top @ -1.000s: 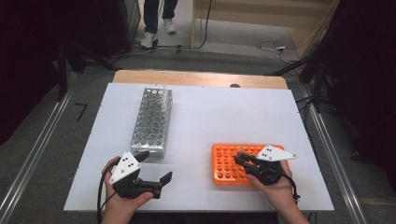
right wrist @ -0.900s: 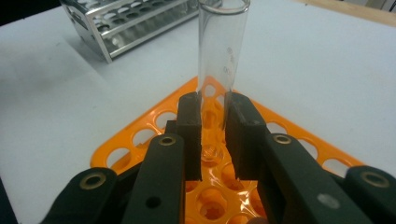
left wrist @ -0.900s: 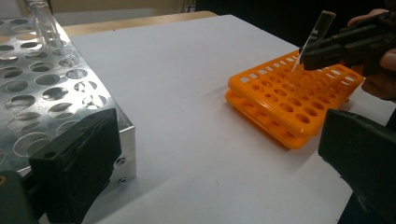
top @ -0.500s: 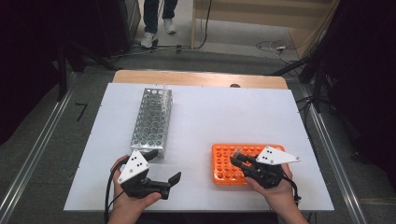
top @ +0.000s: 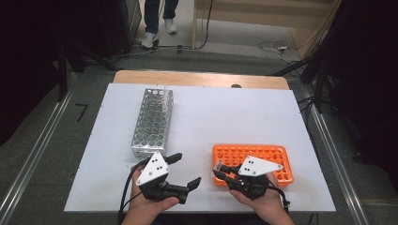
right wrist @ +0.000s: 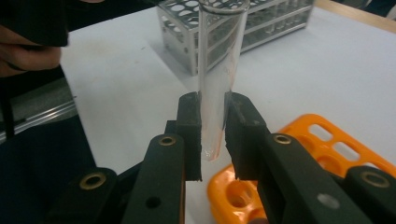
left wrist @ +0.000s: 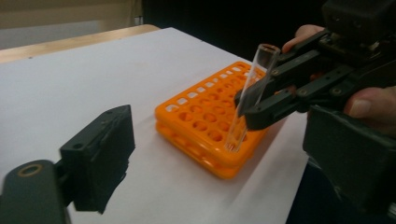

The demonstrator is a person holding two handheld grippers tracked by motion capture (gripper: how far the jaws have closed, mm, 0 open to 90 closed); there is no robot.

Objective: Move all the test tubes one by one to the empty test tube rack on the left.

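Between the black pads of the right claw (right wrist: 212,135) sits a clear glass test tube (right wrist: 218,74), pinched low on its body near the rounded end, mouth up, jaws closed snug against the glass. From the left gripper view that same tube (left wrist: 250,93) leans a touch, its bottom hanging just above the near corner of the orange rack (left wrist: 212,123), not yet seated in any hole.

Over at nine o'clock from it, the left claw (top: 180,171) is holding nothing. Its jaws have just been closing a little from their widest, with nothing between them, and they stand well apart over bare white table (top: 234,112).

Move outward: the orange rack (top: 263,157) lies at five o'clock on the table, the right claw (top: 219,171) at its near left corner. The metal test-tube rack (top: 152,122) stands up at ten o'clock, well apart from the orange one; its holes look empty as far as can be told.

Now the trick, I'd say, is alignment. Get the tube upright before lowering, since a tilted tube will catch on a hole's edge. Pick one hole, centre the rounded end over it, and ease down slowly. Keep the grip firm but gentle; glass is slippery and brittle. Release only once the tube stands on its own.
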